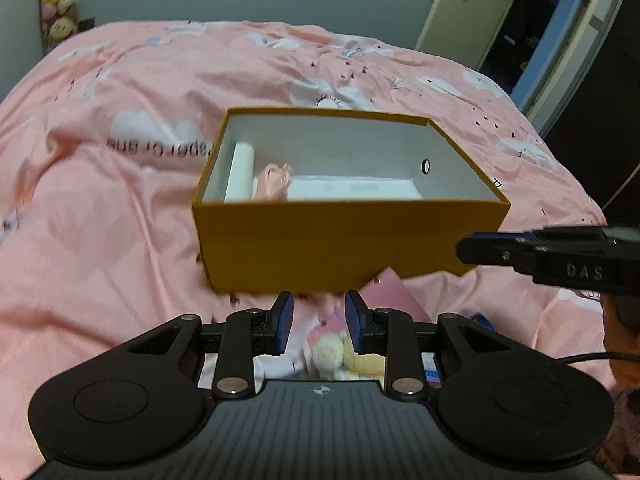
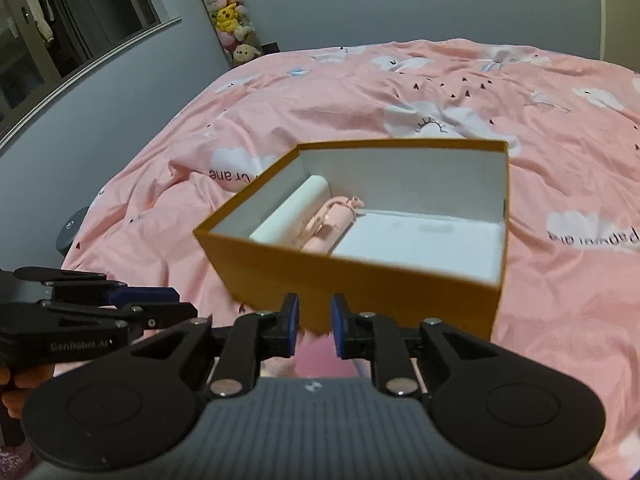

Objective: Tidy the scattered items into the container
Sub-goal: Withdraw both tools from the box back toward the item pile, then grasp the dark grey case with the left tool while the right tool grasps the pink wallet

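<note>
I hold both grippers low over the near edge of the bed (image 1: 120, 208), which is covered by a pink quilt printed with white clouds. The mustard-yellow box (image 1: 340, 240) sits open on the quilt, just beyond my fingertips in both views.

Inside the box, a white roll-like item (image 1: 240, 172) lies along the left wall. A pale pink object (image 2: 332, 220) rests beside it, and a flat white box (image 2: 420, 240) fills the right part of the floor.

My left gripper (image 1: 318, 322) has its jaws partly open, blue pads apart, with nothing pressed between them. Below it, near me, lies a blurred heap: a pink card or booklet (image 1: 394, 296) poking out from under the near side of the box, and a pale fluffy toy (image 1: 330, 354) with something yellowish beside it.

My right gripper (image 2: 314, 326) has its jaws slightly apart as well. A blurred pink shape (image 2: 316, 360) shows below the gap, and I cannot tell whether the pads touch it.

Each gripper appears at the edge of the other's view. Far left against the wall hangs a column of plush toys (image 2: 230, 16). A door (image 1: 460, 8) stands open at the far right.
</note>
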